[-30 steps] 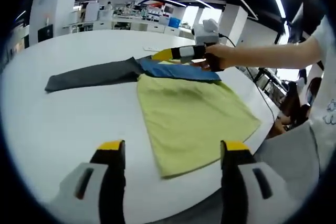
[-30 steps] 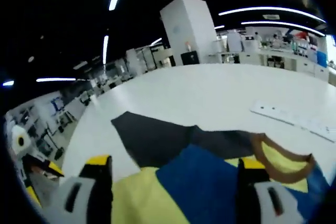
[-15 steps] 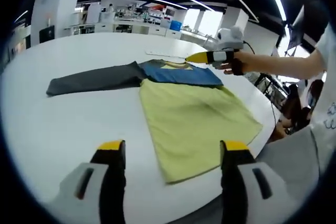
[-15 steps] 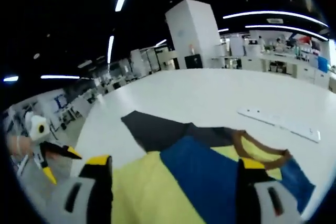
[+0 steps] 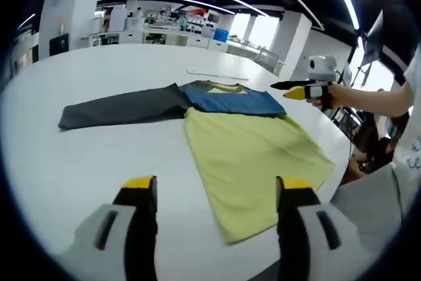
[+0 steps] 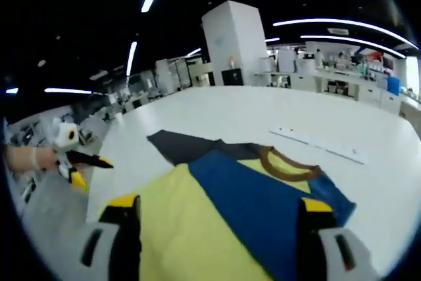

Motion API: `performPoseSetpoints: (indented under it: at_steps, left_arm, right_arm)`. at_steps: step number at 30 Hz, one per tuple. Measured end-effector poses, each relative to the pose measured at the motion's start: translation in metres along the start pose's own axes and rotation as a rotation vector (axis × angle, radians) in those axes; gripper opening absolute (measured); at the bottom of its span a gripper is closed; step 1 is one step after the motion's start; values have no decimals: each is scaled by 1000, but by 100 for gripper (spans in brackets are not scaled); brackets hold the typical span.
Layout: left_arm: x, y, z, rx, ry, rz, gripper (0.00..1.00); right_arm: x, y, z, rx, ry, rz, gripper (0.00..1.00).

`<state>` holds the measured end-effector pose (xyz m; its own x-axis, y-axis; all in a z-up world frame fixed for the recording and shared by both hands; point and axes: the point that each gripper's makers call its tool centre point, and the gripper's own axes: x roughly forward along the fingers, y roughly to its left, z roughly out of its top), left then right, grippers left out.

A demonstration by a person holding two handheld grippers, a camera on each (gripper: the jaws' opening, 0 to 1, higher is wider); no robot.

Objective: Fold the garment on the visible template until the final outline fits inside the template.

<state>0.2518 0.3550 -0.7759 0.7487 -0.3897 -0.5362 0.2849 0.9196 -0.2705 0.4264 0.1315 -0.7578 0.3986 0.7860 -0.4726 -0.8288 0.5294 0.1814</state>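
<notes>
A: Where's the shirt [image 5: 247, 137]?
B: Flat on the counter [image 5: 79, 156], one grey sleeve [image 5: 122, 104] stretched out sideways.
A: And the fingers?
B: Left gripper [image 5: 214, 192] and right gripper [image 6: 214, 212] both hang spread and empty above it.
A: So which step?
B: Between folds, I'd say. Next, pinch that sleeve and bring it over the body.

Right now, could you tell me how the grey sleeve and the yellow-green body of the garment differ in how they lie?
The grey sleeve stretches out sideways as a long, narrow dark strip, away from the blue yoke. The yellow-green body is a broad, pale panel reaching toward the table's near edge. The sleeve looks unfolded; the body lies spread. Both rest flat on the white table.
</notes>
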Motion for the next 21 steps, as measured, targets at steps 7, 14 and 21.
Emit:
performPoseSetpoints:
  at_steps: [7, 14, 21]
  left_arm:
    - [3, 27, 10, 22, 10, 28, 70]
    - [9, 53, 21, -14, 4, 13, 69]
    - [16, 66, 23, -65, 8, 3, 69]
  right_arm:
    - [-23, -25, -9, 33, -10, -72, 99]
    - [-50, -37, -4, 137, -92, -128, 99]
    - [-74, -45, -18, 143, -77, -158, 98]
